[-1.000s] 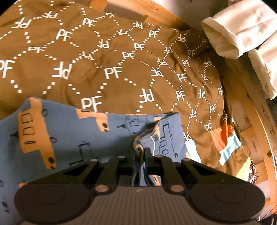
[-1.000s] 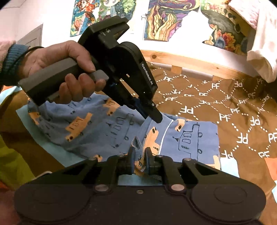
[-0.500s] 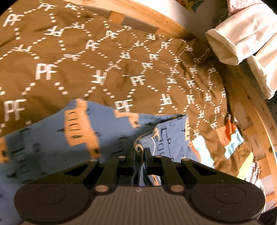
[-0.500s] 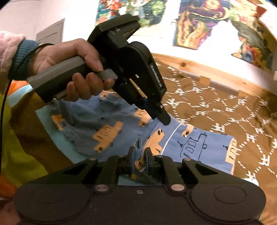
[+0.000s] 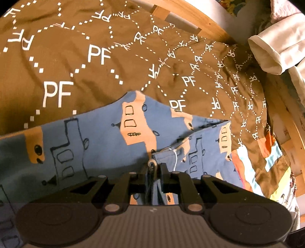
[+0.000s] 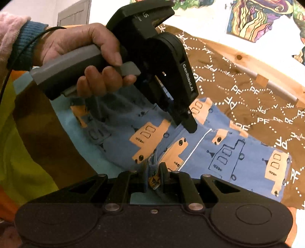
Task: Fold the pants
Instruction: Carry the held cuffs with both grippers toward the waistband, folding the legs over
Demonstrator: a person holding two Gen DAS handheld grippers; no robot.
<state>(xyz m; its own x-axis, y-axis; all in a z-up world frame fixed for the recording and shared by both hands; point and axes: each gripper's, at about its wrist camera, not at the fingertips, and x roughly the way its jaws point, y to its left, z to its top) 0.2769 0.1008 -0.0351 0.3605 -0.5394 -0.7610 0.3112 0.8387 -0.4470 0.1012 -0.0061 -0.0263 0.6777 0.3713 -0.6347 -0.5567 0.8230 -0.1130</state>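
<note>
Blue pants (image 5: 95, 137) printed with orange vehicles lie on a brown bedspread (image 5: 76, 57), one part doubled over another. My left gripper (image 5: 155, 167) has a bunched edge of the pants between its fingers, and its jaws are opening slightly. In the right wrist view a hand (image 6: 76, 43) holds that left gripper (image 6: 188, 124) with its tip down on the pants (image 6: 228, 152). My right gripper (image 6: 154, 169) is shut on a fold of the same fabric near the front.
A wooden bed frame (image 5: 190, 24) edges the bedspread at the back and right. A white garment (image 5: 270, 51) hangs at the upper right. A multicoloured patchwork cloth (image 5: 266, 152) lies to the right, and painted posters (image 6: 251, 17) hang on the wall.
Both grippers have travelled across the bed with the pants' edge in them. More blue fabric now spreads in the left view, and the left gripper looms larger in the right view.
</note>
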